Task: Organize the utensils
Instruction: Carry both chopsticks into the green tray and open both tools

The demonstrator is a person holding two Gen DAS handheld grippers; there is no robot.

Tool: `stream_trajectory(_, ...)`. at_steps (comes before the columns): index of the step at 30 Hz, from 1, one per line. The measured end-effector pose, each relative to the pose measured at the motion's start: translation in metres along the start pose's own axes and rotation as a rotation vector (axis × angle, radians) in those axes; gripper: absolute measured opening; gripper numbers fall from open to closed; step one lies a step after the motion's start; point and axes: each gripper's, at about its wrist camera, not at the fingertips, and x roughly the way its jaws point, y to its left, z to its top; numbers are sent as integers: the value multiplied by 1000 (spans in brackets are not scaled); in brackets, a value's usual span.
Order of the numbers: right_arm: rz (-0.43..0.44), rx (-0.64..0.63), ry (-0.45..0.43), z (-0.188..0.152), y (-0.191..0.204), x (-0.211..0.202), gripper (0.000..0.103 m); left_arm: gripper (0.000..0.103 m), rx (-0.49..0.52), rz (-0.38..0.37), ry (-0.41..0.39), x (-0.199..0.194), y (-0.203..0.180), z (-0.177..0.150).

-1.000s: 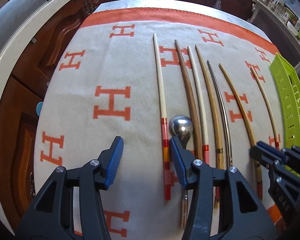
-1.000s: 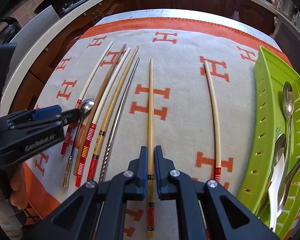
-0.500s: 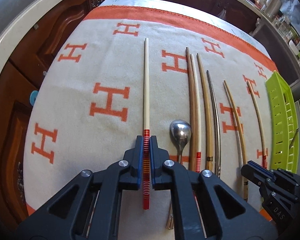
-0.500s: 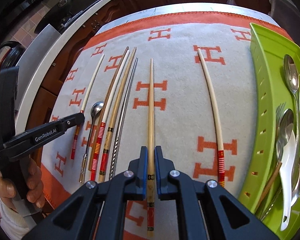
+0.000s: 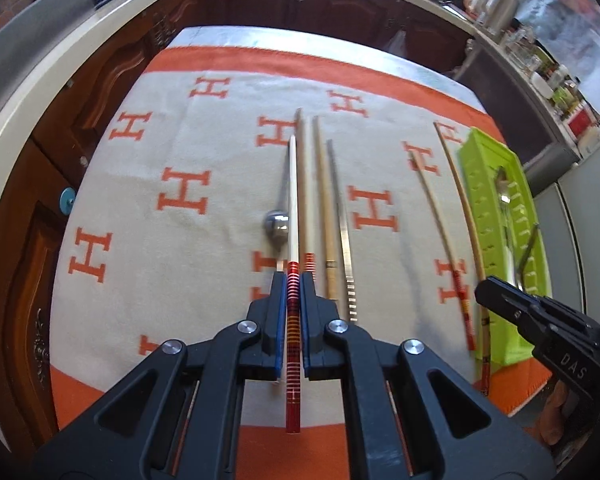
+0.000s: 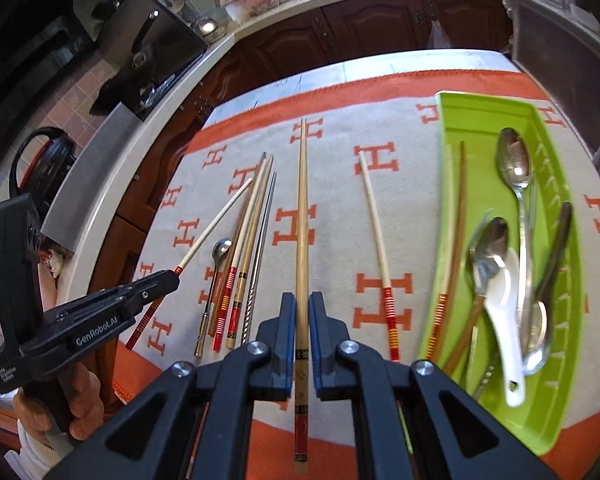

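On left claw (image 6: 168, 280) side: "GenRobot.AI"; right claw (image 5: 486, 286): "DAS"

We see a lime-green tray (image 6: 486, 116), a cream cloth (image 5: 220, 264) with orange H's, and red-striped pale chopsticks (image 5: 293, 200).

Between my left tongs' (image 5: 293, 292) matt black plastic arms I saw a pale, smooth chopstick (image 5: 293, 200) with a glossy red-banded handle. Just beside it lay a polished metal spoon (image 5: 277, 224) and a ridged steel chopstick (image 5: 345, 240), on soft woven cloth (image 5: 140, 220). My right tongs (image 6: 301, 320) pinched light varnished bamboo (image 6: 301, 220); to their right sat a glossy green plastic tray (image 6: 452, 120).
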Motion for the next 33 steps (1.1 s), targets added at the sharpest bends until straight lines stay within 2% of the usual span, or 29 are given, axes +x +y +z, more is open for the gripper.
stream_trajectory(11,-37,105,-106,-4,-53,-55,6,4,117,-64,-102,-41,-84,12)
stream_trajectory(18,-100,197,-68,5,-98,-51,6,4,216,-134,-122,-47,-157,19)
stream_trajectory(20,-128,214,-62,8,-109,-49,6,4,236,-151,-98,-38,-176,19)
stream_trajectory(27,-142,254,-27,17,-138,-33,7,4,281,-172,9,10,-224,11)
stream_trajectory(33,-121,282,-10,21,-145,-24,8,4,324,-155,95,41,-239,-3)
